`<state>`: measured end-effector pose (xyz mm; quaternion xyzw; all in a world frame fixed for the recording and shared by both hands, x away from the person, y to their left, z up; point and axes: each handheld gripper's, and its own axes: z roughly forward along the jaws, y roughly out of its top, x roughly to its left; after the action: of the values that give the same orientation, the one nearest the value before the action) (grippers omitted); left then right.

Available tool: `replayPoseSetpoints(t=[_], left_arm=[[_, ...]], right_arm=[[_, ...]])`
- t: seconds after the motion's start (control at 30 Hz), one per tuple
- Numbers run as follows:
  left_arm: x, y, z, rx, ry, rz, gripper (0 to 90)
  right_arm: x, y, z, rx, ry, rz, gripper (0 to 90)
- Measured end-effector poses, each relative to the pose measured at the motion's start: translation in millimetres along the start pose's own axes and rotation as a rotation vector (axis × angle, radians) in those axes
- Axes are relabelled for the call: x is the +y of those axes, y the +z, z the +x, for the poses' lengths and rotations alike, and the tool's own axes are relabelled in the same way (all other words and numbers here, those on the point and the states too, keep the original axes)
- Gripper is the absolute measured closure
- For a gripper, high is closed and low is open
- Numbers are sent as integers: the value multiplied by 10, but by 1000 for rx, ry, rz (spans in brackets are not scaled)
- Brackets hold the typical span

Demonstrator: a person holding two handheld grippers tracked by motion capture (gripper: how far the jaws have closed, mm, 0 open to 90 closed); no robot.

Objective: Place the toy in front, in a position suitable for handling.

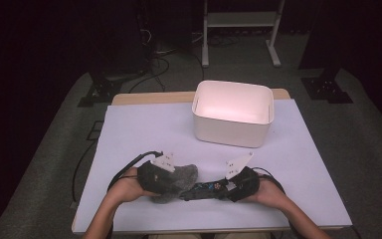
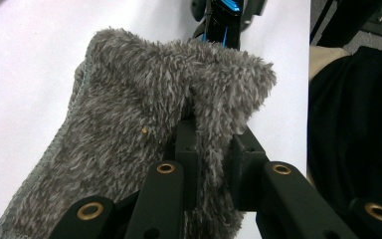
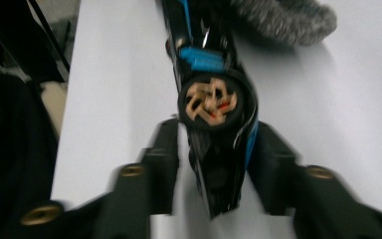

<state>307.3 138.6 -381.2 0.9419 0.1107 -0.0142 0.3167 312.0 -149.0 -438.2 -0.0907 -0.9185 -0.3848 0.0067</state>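
Grey fleecy cloth [image 1: 176, 180] lies bunched at the near edge of the table, at about 7 o'clock from the table's centre. In the left gripper view, a fold of the cloth [image 2: 144, 134] stands pinched between the two black jaws of the left gripper [image 2: 214, 164], which is clenched on it; a stitched hem runs down the cloth's left border. The left gripper [image 1: 158, 175] rests on the cloth, held by the left hand [image 1: 127, 186].

At 3 o'clock from the cloth, touching its edge, lies a black and blue device [image 1: 206, 190], long and narrow, with a round end showing coppery windings in the right gripper view [image 3: 213, 102]. The right gripper [image 3: 214, 164] straddles this device; its jaws stand a little off the device's sides, released, though the frame is blurred. The right hand [image 1: 268, 191] holds the right gripper [image 1: 241, 183].

Surface: a pale lilac-white sheet [image 1: 139, 129] covers the table, whose wooden far edge [image 1: 149, 97] shows. A white rectangular bin [image 1: 233, 113] stands at 12 o'clock, well apart from the cloth.

Room: grey carpet [image 1: 54, 149], dark surroundings, black cables [image 1: 154, 59] and a white frame's legs [image 1: 238, 35] beyond the table.
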Motion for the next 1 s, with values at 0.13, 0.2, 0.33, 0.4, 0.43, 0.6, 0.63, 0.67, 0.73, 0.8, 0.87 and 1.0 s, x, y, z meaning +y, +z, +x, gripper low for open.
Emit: replayPoseSetpoints(t=[0.13,0.2,0.33,0.4,0.43,0.6,0.63,0.67,0.73,0.8,0.87,1.0], left_arm=[[9,7,-1,1,5,-1,780],[22,19,-3,3,6,-6,780],[69,44,-22,11,19,-2,780],[90,63,-22,6,24,-5,780],[101,69,-20,6,26,-5,781],[173,120,-26,-4,47,-12,780],[199,139,-33,-7,51,-11,780],[217,153,-36,-11,53,-10,780],[275,200,-45,-21,65,-10,780],[341,233,-52,-24,78,-4,780],[380,246,-56,-27,86,2,780],[416,261,-43,-30,88,6,780]], right_arm=[[138,1,-20,15,-16,5,485],[199,26,-9,21,-34,32,476],[323,104,1,14,-83,97,473],[338,122,-4,15,-93,115,530],[336,128,0,4,-98,128,556],[298,79,-4,-5,-112,144,561],[289,62,0,-9,-108,150,562],[275,37,0,-10,-116,158,563],[250,-3,6,-17,-121,170,563],[201,-61,7,-25,-114,177,567],[151,-117,-4,-25,-102,177,574],[56,-195,-6,-24,-84,181,623]])
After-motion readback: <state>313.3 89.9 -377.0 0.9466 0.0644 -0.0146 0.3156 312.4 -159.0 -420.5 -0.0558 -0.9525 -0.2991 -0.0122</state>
